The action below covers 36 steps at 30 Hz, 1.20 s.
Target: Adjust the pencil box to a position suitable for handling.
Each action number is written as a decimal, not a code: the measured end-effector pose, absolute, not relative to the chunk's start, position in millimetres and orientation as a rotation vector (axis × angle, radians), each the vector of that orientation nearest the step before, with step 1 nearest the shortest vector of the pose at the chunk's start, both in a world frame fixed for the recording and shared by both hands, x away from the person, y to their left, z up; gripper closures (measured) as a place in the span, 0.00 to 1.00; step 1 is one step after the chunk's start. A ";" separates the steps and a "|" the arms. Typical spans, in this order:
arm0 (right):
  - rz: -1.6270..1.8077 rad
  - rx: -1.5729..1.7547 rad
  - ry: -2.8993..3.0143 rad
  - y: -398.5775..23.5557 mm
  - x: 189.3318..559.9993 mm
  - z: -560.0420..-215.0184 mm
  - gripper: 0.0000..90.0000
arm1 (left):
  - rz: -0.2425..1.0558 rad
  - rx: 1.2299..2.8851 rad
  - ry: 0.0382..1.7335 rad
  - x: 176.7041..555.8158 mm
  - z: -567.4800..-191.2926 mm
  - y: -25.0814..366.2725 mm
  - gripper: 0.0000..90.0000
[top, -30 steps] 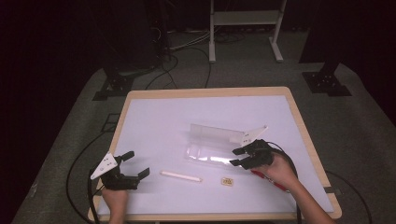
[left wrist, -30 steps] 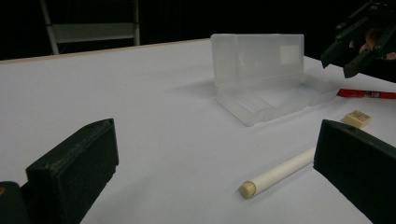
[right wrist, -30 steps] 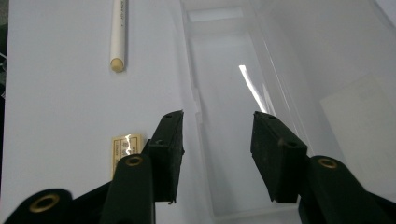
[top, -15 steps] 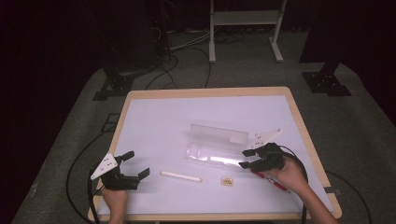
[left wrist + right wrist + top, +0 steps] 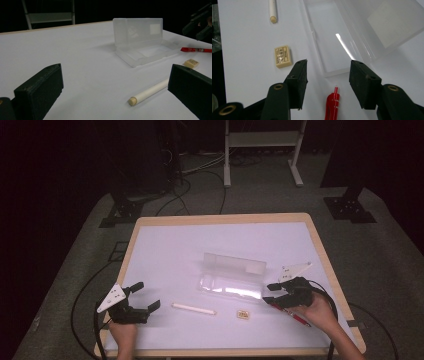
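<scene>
Red pen (image 5: pixel 332 105) lies untouched near the desk's (image 5: pixel 165 250) right edge, between the just-widened, empty right gripper (image 5: pixel 328 75) jaws; left gripper (image 5: pixel 145 295) gapes empty.

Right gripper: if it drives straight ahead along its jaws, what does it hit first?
Probably the near end of the clear case: the right gripper has open jaws framing it, with the red pen lying between and below them. The height above the table is unclear.

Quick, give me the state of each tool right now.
Left tool: open, holding nothing.
Right tool: open and just been widening, nothing gripped; the red pen lies below its jaws.
</scene>
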State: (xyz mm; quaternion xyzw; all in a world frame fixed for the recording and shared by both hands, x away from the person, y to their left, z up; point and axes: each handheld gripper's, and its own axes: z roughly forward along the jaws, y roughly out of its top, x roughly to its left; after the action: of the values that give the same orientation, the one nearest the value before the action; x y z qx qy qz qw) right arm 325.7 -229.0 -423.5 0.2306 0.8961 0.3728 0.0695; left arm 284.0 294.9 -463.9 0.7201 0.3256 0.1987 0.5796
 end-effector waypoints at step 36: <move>1.105 0.821 2.672 -269.4 299.8 -445.9 0.55 | 0.463 1.681 0.760 283.5 -463.9 294.6 0.00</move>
State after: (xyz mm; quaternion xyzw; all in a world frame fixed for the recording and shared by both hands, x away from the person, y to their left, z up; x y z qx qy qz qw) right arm 299.8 -269.4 -445.9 0.2726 0.8868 0.3669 0.0680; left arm 283.5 294.6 -463.9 0.7195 0.3254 0.1982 0.5807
